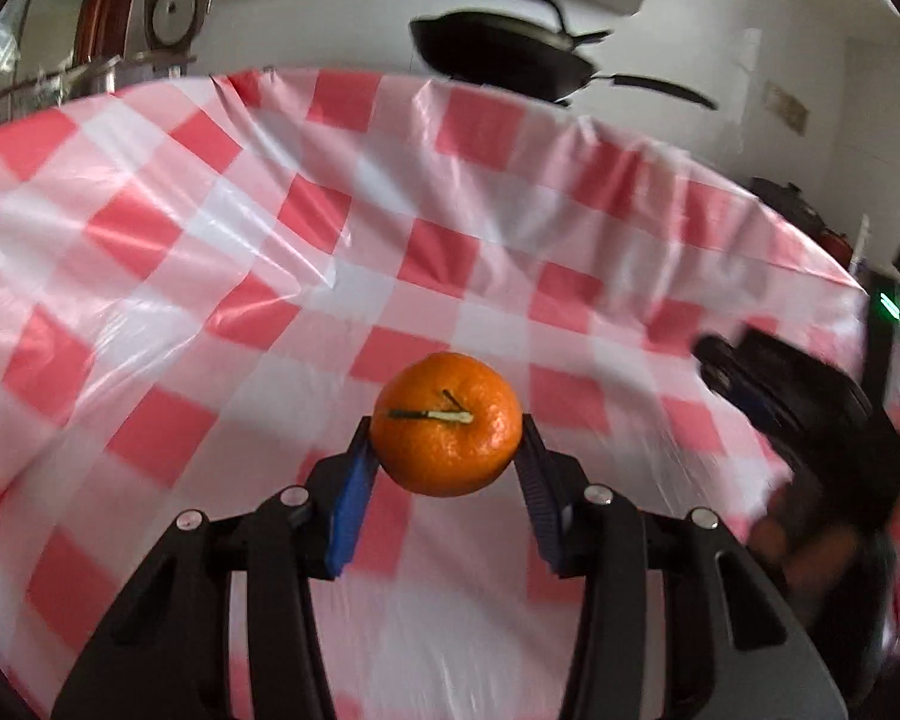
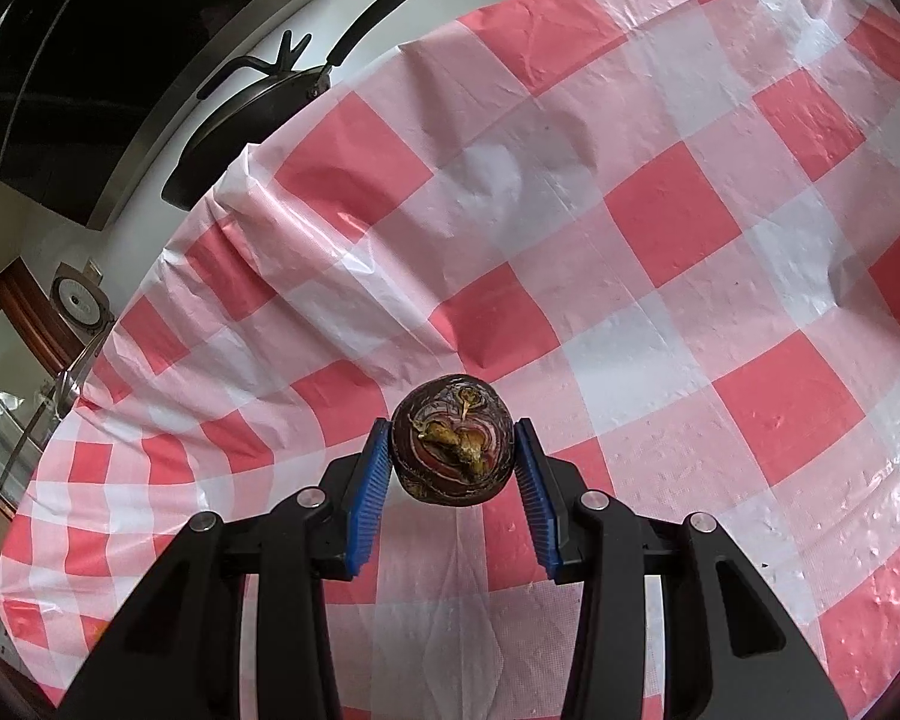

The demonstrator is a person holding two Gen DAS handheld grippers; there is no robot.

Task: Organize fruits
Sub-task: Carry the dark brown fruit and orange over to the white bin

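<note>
My left gripper [image 1: 446, 429] is shut on an orange mandarin [image 1: 446, 438] with a short dry stem, held above the red-and-white checked tablecloth [image 1: 270, 228]. My right gripper [image 2: 453, 441] is shut on a dark purple-brown mangosteen [image 2: 453, 456] with a dried yellow-green calyx, held above the same cloth [image 2: 660, 228]. The blue pads [image 1: 351, 498] press both sides of the mandarin, and the blue pads [image 2: 369, 489] press both sides of the mangosteen. The right gripper's black body [image 1: 810, 420] shows blurred at the right edge of the left wrist view.
A black frying pan [image 1: 504, 57] hangs on the wall beyond the table's far edge; it also shows in the right wrist view [image 2: 252, 114]. A round dial [image 1: 171, 9] sits on the wall at the back left.
</note>
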